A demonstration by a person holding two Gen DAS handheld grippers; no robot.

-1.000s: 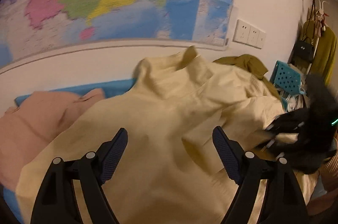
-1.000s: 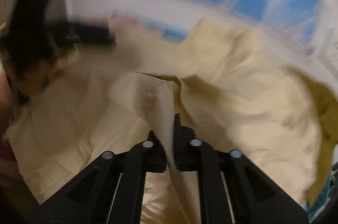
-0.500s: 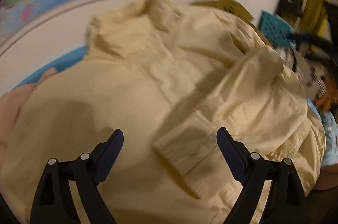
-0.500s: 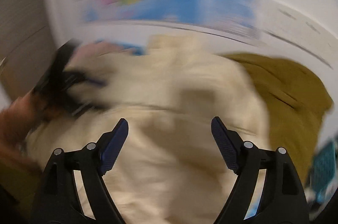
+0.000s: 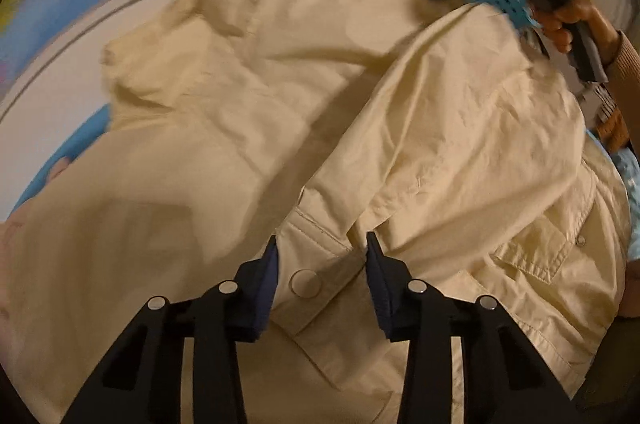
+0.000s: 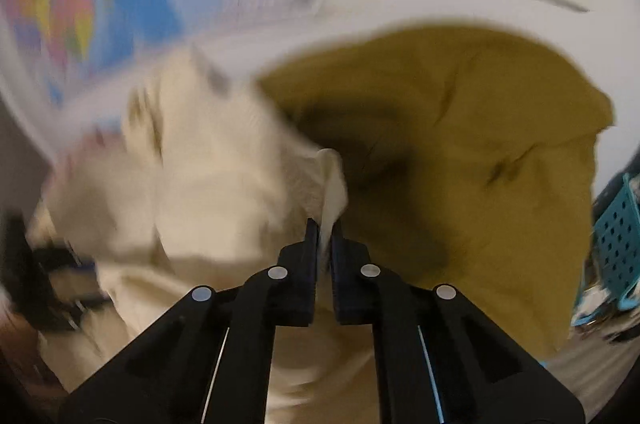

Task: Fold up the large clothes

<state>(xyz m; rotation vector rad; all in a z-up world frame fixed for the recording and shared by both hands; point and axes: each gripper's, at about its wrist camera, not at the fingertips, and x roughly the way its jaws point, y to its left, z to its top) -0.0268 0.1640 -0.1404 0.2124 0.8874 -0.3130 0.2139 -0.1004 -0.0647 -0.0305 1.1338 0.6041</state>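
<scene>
Left wrist: unlabelled cream jacket (image 5: 400,127)

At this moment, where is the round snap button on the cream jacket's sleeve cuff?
In the left wrist view, the round snap button sits on the cream jacket's sleeve cuff, low and central, between the left gripper's part-closed blue-padded fingers.

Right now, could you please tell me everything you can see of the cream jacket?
The cream jacket looks like crisp woven cotton, with a collar, a flapped snap pocket and a buttoned cuff. It lies spread and creased, one sleeve folded across its body. The left gripper straddles the cuff, jaws partly open. The right gripper is shut on a fold of its edge, beside an olive garment.
</scene>
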